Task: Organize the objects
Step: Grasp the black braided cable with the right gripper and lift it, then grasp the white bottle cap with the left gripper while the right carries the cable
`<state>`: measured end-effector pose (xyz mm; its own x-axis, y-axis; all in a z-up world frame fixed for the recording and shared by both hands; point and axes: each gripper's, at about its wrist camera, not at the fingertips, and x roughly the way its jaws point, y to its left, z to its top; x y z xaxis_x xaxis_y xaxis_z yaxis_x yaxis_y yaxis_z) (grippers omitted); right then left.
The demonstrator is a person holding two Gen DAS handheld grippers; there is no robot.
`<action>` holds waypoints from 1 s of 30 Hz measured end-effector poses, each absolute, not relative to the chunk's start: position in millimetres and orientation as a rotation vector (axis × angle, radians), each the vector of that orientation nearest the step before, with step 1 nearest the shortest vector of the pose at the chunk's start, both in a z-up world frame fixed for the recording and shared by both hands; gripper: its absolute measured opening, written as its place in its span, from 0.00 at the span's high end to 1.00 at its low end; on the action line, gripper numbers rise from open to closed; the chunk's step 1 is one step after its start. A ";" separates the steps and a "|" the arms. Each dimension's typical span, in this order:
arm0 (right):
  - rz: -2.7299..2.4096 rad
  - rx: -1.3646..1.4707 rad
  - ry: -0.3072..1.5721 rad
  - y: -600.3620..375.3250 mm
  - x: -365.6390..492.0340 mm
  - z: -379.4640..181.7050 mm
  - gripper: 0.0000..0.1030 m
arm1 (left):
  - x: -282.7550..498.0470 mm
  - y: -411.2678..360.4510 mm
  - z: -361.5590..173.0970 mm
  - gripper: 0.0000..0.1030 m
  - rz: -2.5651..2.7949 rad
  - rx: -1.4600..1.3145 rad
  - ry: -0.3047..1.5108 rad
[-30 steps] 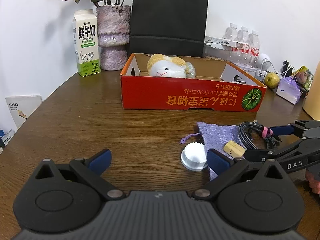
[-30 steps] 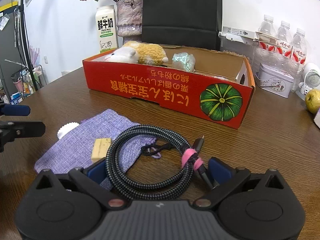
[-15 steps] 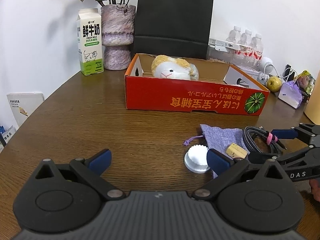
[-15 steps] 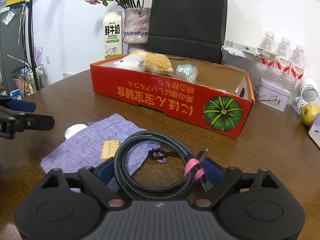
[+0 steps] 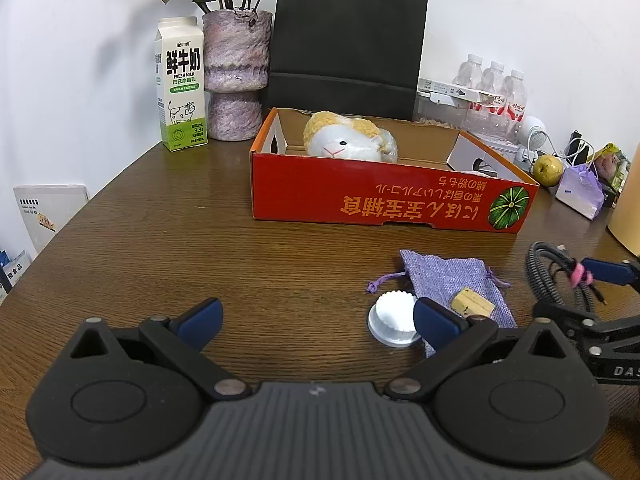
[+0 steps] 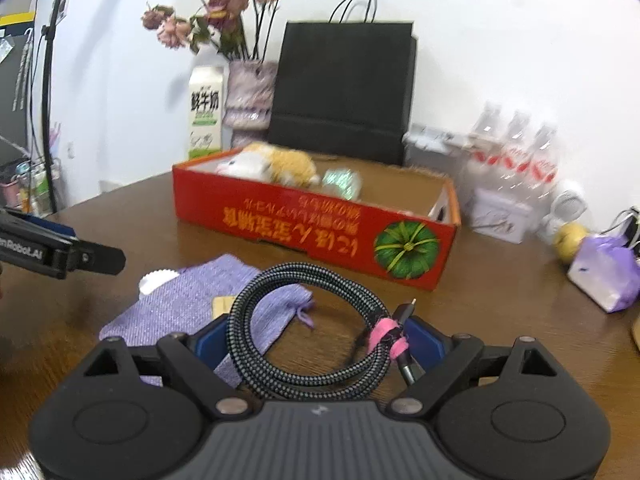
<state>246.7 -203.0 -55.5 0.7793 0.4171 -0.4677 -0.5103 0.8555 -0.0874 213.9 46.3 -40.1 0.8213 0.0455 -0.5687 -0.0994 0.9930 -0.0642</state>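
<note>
Cable: a coiled braided cable (image 6: 308,324) with a pink tie sits between the right gripper (image 6: 316,344) pads, which press on both sides of the coil; it is raised off the table.
Right gripper jaws: fairly wide, closed on the coil.
Earlier: a second ago the coil lay on the pouch; now it is lifted and has moved toward the table's right edge.
Pouch: a purple pouch (image 5: 452,284) lies flat near the front of the table (image 5: 160,240), a small cork (image 5: 474,303) on it, a white cap (image 5: 394,318) touching its left edge.
Left gripper: left gripper (image 5: 316,318) hovers over the front edge, jaws wide, nothing between them; unmoved.
Box: a red box (image 5: 384,200) at mid-table holds a plush toy (image 5: 344,142).
Back edge: milk carton (image 5: 180,84), vase (image 5: 236,76) of dried flowers, black bag (image 5: 344,40), water bottles (image 5: 496,92).
Room: white walls.
</note>
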 end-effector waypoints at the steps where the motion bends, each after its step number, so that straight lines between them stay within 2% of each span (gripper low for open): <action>1: 0.496 -0.209 0.445 -204.7 243.6 -54.7 0.12 | 213.9 46.3 -40.2 0.00 0.078 -0.092 0.603; 16: 0.357 -0.142 0.322 -226.6 202.4 -47.2 0.12 | 214.3 45.5 -42.1 0.00 0.078 -0.086 0.604; 30: 0.329 -0.123 0.330 -226.6 206.6 -48.3 0.12 | 232.1 39.0 -58.0 0.00 0.115 -0.048 0.654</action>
